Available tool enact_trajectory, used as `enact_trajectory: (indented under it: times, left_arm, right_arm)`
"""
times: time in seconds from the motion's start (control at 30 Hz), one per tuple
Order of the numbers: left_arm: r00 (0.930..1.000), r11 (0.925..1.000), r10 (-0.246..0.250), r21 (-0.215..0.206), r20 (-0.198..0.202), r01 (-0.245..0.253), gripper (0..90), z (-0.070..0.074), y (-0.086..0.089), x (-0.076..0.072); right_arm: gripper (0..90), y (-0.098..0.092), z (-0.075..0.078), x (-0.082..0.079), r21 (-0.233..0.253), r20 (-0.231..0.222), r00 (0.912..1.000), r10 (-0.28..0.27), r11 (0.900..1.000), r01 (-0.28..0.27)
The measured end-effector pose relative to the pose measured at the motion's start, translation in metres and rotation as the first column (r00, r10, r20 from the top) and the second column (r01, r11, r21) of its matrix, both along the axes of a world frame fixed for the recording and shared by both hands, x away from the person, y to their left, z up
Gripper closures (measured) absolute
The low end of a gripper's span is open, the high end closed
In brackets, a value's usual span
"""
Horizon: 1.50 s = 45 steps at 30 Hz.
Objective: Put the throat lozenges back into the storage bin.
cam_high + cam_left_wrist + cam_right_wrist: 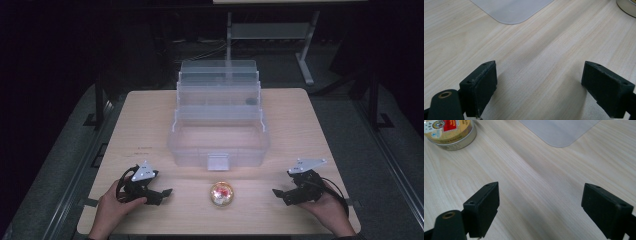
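A small round gold tin [222, 193] with a red and white label lies on the wooden table near its front edge, just in front of a clear plastic tiered box [218, 122] that stands open. My left gripper [162, 195] rests on the table to the left of the tin, open and empty. To the tin's right sits my right gripper [280, 194], also open and empty. The right gripper view has the tin [450, 132] at top left and a corner of the box [560, 131] ahead. The left gripper view catches the tin's edge [627, 7] at top right and the box corner [511, 10].
The table [145, 130] has bare wood on both sides of the box. A metal desk frame [270, 32] stands behind the table in the dark. A small dark object [250, 101] lies in an upper tray of the box.
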<state>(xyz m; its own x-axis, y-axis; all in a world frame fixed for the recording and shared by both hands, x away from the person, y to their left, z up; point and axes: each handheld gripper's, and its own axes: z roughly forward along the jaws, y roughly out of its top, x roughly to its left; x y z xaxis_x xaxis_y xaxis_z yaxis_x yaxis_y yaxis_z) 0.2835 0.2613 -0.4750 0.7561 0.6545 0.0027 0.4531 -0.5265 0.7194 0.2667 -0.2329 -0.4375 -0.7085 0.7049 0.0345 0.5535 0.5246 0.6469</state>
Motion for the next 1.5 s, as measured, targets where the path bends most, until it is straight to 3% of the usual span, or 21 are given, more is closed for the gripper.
enact_trajectory:
  times: [0.67,1.17,1.5]
  left_arm:
    - [1.0000,1.0000,0.001,-0.003,0.002,-0.001,12.2,0.000,0.000,0.000]
    - [1.0000,1.0000,0.002,-0.003,0.002,-0.002,12.2,0.000,0.000,0.000]
    - [1.0000,1.0000,0.002,-0.003,0.002,-0.002,12.2,0.000,0.000,0.000]
  right_arm:
    - [14.5,0.029,0.014,0.008,-0.038,-0.030,0.9937,0.108,0.993,-0.109]
    - [14.5,0.051,0.018,0.013,-0.064,-0.064,0.9831,0.172,0.982,-0.176]
    - [14.5,0.067,0.022,0.017,-0.087,-0.079,0.9712,0.225,0.969,-0.232]
